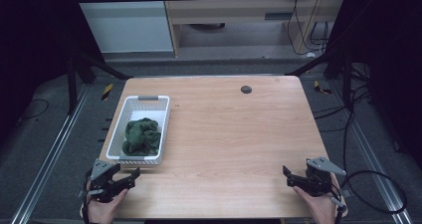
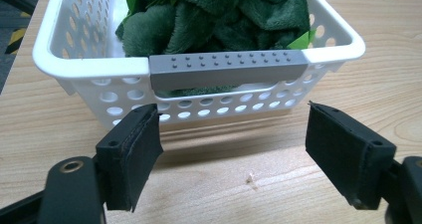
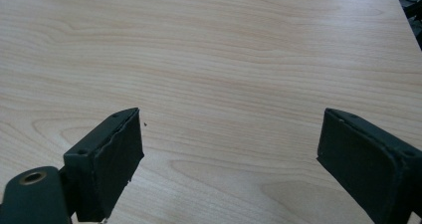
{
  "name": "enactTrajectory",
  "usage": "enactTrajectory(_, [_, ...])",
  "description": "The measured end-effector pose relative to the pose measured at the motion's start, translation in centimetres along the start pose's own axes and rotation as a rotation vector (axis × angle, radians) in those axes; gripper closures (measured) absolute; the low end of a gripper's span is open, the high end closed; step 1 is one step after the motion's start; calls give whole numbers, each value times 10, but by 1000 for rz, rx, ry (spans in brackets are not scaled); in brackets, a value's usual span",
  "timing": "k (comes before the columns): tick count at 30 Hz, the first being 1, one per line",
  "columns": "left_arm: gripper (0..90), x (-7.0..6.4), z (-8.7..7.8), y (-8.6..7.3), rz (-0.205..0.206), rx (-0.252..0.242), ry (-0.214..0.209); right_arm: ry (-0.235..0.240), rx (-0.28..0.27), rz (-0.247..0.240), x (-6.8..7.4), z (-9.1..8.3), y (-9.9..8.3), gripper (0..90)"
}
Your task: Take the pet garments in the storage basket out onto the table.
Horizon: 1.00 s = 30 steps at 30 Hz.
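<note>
One white perforated basket (image 1: 127,115) sits at the left of the wooden table (image 1: 234,134) in the high view, left of the frame's centre, with a crumpled dark green cloth (image 1: 142,136) piled inside it toward its lower end. In the left gripper view the basket takes up the upper part of the frame, its grey studded handle (image 2: 228,67) across the near rim and the green cloth (image 2: 214,15) heaped behind it. The left gripper (image 1: 130,175) is held in a hand (image 1: 102,209) at the lower left of the high view, just below the basket's near end; its jaws stand wide apart, roughly as wide as the grey handle, with nothing between them but bare wood, and they touch neither basket nor cloth as far as the frame shows. The right gripper (image 1: 289,174) is held at the lower right of the high view, well apart from the basket, pointing toward the frame's left. In the right gripper view its jaws are likewise spread wide and empty over plain table top (image 3: 224,59). A small dark round spot (image 1: 246,89) lies near the table's far edge.
</note>
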<state>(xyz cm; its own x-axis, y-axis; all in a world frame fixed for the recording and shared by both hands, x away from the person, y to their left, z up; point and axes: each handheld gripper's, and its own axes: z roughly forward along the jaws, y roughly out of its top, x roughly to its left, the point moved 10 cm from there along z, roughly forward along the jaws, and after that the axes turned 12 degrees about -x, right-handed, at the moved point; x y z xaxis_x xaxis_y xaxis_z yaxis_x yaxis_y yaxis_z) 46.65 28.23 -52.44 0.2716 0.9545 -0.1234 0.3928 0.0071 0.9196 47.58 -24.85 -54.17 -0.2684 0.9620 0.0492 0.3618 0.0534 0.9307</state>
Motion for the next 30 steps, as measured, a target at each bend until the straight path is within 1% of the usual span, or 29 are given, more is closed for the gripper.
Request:
enactTrajectory(1, [210,0,-1,1,0,-5,1,3,-2,-5,1,0,0,107])
enactTrajectory(2, [209,0,-3,3,-2,-12,-1,5,-2,0,2,0,0,110])
enactTrajectory(3, [209,0,-5,4,-2,-19,-1,4,-7,-10,3,0,1,111])
enactTrajectory(6, [209,0,-9,11,-9,-47,-12,11,-7,-18,5,0,1,112])
enactTrajectory(7, [209,-1,-10,12,-13,-54,-19,17,-3,-9,7,0,1,112])
enactTrajectory(8, [209,-2,-11,15,-7,-65,-21,17,-6,-16,7,1,0,112])
enactTrajectory(11, [209,-2,-13,21,5,-73,-24,27,-1,-15,10,1,0,112])
enactTrajectory(12, [209,-3,-14,23,7,-79,-27,26,-2,-23,10,1,0,112])
enactTrajectory(14, [209,-3,-15,26,6,-87,-27,30,-1,-14,11,1,0,112])
enactTrajectory(18, [208,-4,-16,31,8,-96,-34,33,-1,-14,12,1,-1,112])
enactTrajectory(19, [206,-4,-16,32,6,-100,-34,33,-1,-16,11,1,-1,112])
enactTrajectory(20, [206,-4,-17,34,4,-105,-35,30,-3,-27,10,2,-1,112])
enactTrajectory(23, [206,-4,-18,41,-1,-118,-37,29,-1,-34,10,3,-2,112])
enactTrajectory(25, [206,-4,-20,45,-4,-129,-42,33,1,-31,10,3,-2,113])
enactTrajectory(26, [206,-4,-20,47,-1,-133,-43,36,7,-19,11,2,-2,117])
enactTrajectory(30, [206,-5,-21,53,8,-140,-50,39,0,-32,11,3,-2,121])
